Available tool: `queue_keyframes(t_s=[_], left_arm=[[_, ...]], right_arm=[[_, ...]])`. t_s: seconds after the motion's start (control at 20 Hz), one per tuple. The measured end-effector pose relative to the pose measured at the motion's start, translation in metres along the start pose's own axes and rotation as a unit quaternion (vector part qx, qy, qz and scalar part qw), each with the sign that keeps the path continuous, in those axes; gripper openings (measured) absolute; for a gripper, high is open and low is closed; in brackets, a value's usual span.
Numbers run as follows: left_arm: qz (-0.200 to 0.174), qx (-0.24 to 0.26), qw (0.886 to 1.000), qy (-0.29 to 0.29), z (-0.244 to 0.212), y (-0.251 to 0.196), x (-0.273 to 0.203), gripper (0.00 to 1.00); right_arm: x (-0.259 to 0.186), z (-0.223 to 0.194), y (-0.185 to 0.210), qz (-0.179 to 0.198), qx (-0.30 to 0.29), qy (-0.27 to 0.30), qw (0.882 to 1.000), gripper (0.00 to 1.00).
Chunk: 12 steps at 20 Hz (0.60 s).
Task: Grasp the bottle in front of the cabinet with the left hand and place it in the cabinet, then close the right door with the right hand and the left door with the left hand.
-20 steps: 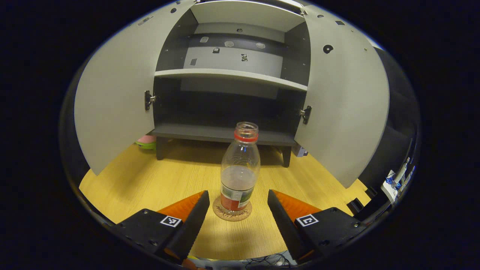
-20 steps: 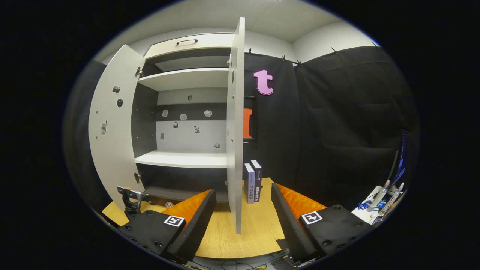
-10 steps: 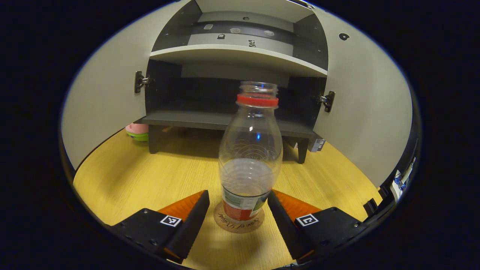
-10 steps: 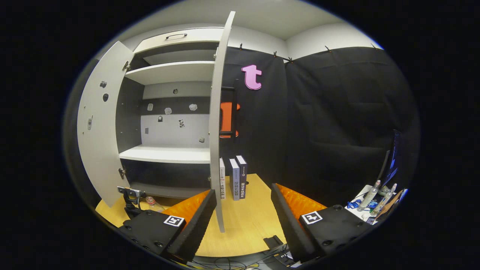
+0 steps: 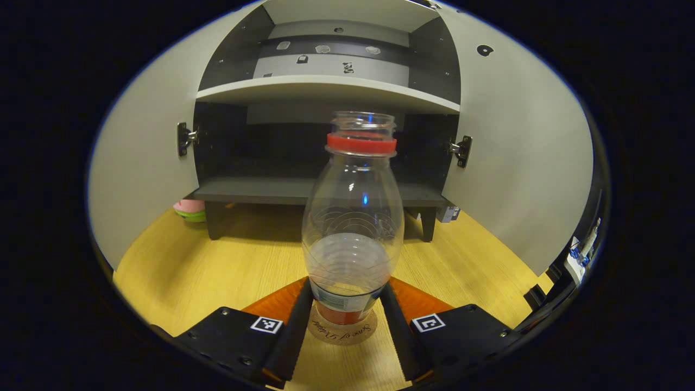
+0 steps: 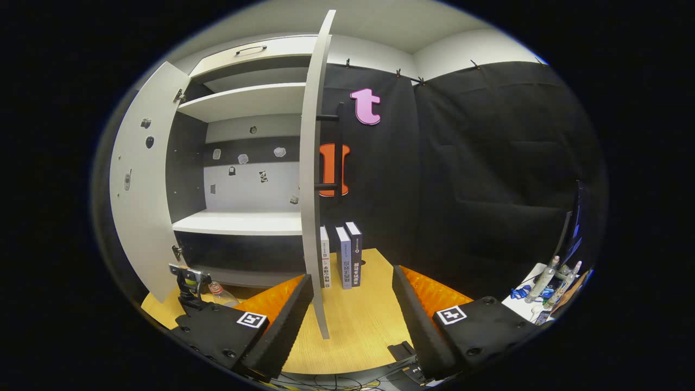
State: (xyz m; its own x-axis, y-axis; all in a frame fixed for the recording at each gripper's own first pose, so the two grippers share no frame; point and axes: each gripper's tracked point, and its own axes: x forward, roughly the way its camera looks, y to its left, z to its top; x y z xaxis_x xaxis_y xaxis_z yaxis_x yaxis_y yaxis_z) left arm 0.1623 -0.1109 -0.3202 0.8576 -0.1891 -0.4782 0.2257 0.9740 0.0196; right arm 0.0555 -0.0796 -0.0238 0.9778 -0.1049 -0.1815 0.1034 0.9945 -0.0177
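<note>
Your left gripper (image 5: 346, 304) sits low over the wooden tabletop (image 5: 217, 260), level and pointed straight at the open cabinet (image 5: 326, 92), with both fingers pressed against the labelled base of the clear plastic bottle (image 5: 353, 228). The bottle stands upright on a round cork coaster (image 5: 343, 332) at 6 o'clock in the left gripper view, capless, with a red ring at its neck, just in front of the cabinet's dark bottom shelf (image 5: 304, 189). Both doors stand wide open, the left door (image 5: 141, 174) at 9 o'clock and the right door (image 5: 521, 163) at 3 o'clock. A pink and green bowl (image 5: 190, 209) lies beside the cabinet's left leg. Your right gripper (image 6: 353, 293) is held level with its fingers spread apart and nothing between them, the right door's edge (image 6: 312, 179) rising just ahead at 12 o'clock. Three upright books (image 6: 342, 255) stand behind that door.
</note>
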Motion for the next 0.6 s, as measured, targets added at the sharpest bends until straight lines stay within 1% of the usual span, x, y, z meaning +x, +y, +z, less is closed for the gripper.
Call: queue_keyframes(t_s=[0.25,0.4,0.45,0.6], left_arm=[[-0.018,-0.002,1.000,-0.003,0.042,-0.021,-0.043,0.72],[-0.027,-0.004,1.000,-0.014,0.077,-0.033,-0.065,0.72],[-0.034,-0.010,0.999,-0.020,0.091,-0.039,-0.071,0.72],[-0.037,-0.013,0.999,-0.034,0.137,-0.045,-0.085,0.72]], right_arm=[[0.005,0.000,0.001,0.031,0.013,0.003,0.999,0.97],[0.008,0.000,-0.007,0.040,0.018,-0.001,0.999,0.97],[0.010,0.001,-0.010,0.041,0.018,-0.004,0.999,0.98],[0.011,0.005,-0.021,0.048,0.012,-0.012,0.999,0.97]])
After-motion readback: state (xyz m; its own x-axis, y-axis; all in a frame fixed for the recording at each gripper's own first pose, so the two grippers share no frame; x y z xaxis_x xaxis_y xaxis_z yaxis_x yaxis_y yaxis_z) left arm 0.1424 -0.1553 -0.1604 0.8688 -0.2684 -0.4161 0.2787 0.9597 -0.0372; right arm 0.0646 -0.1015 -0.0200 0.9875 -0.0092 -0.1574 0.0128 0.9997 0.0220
